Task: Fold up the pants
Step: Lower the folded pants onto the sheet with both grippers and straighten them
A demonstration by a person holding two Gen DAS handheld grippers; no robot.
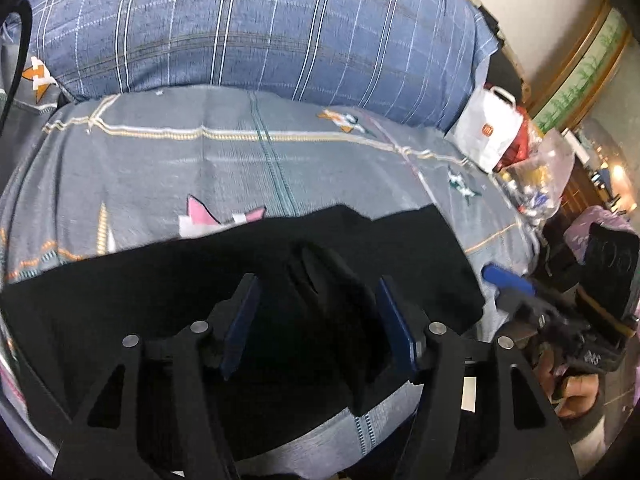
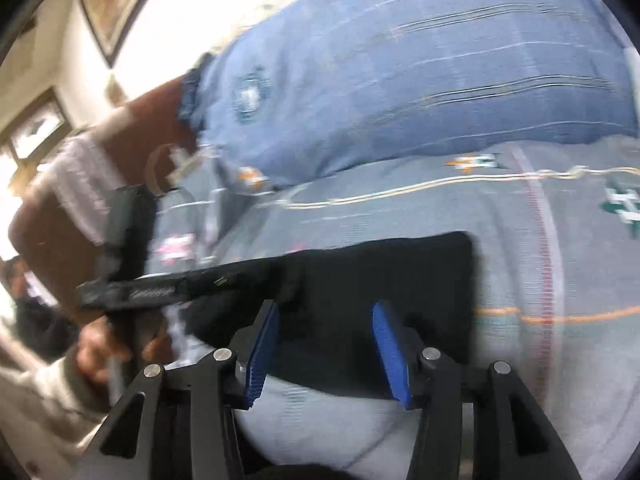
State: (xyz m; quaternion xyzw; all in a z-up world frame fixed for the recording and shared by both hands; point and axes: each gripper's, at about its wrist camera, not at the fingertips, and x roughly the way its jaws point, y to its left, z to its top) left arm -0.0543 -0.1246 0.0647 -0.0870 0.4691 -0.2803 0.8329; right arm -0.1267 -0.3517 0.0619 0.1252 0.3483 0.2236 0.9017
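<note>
The black pants [image 1: 280, 280] lie flat on the grey patterned bedsheet [image 1: 240, 152], directly ahead of and partly beneath both tongs, already doubled into a compact rectangle. The left gripper [image 1: 316, 320] stands spread over the cloth, its blue pads [image 1: 394, 328] on either side of a raised ridge of fabric without pressing on it. The right gripper [image 2: 326, 340] is likewise spread, its pads apart above the near edge of the pants [image 2: 360, 280] and pinching nothing. The garment looks light, limp and matte, so it will sag and drape from any hold rather than keep its shape, though it should not slip much between ribbed pads. A good hold would seem to be the two corners of one short edge, taking all layers together so the fold does not come apart. A blue plaid pillow [image 1: 260, 28] lies beyond the tongs, well apart from the pants.
</note>
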